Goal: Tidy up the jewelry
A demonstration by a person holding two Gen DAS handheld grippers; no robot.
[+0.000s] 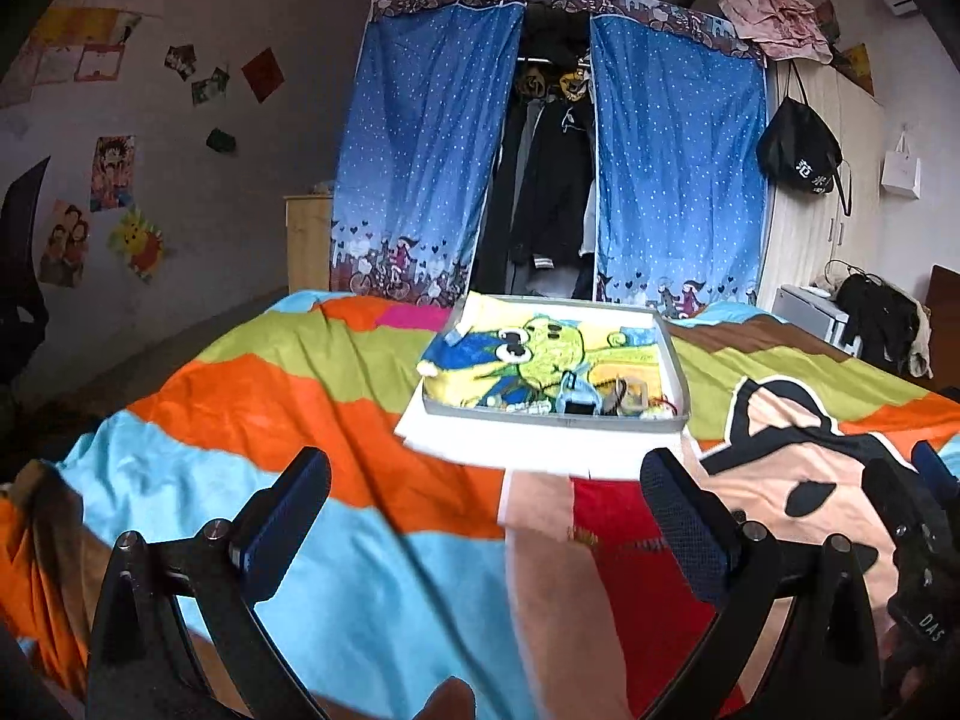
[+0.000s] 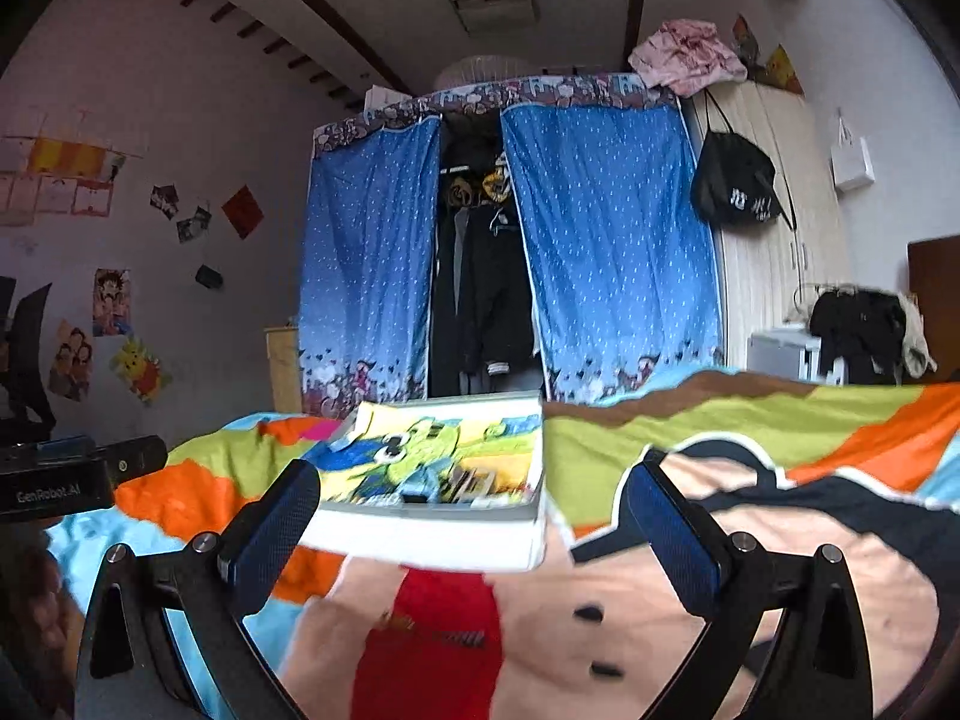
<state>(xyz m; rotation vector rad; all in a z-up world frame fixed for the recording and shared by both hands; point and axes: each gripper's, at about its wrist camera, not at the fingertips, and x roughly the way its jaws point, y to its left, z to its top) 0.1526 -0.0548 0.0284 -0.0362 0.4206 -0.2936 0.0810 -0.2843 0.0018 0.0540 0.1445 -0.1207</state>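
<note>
Left wrist view: the left hand-held gripper [image 1: 486, 510] and the right hand-held gripper [image 2: 471, 516] both gape empty; the tray [image 1: 671, 354] sits mid-frame on the bed [image 1: 300, 372], its jewelry [image 1: 576, 399] blurred, indistinct.

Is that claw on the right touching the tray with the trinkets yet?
Apart. In the right wrist view, the right gripper stands wide open with nothing between its fingers, and a stretch of bedspread separates its fingertips from the tray ahead.

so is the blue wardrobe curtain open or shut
Open: the two blue curtain panels hang parted, and dark clothes show in the gap.
</note>
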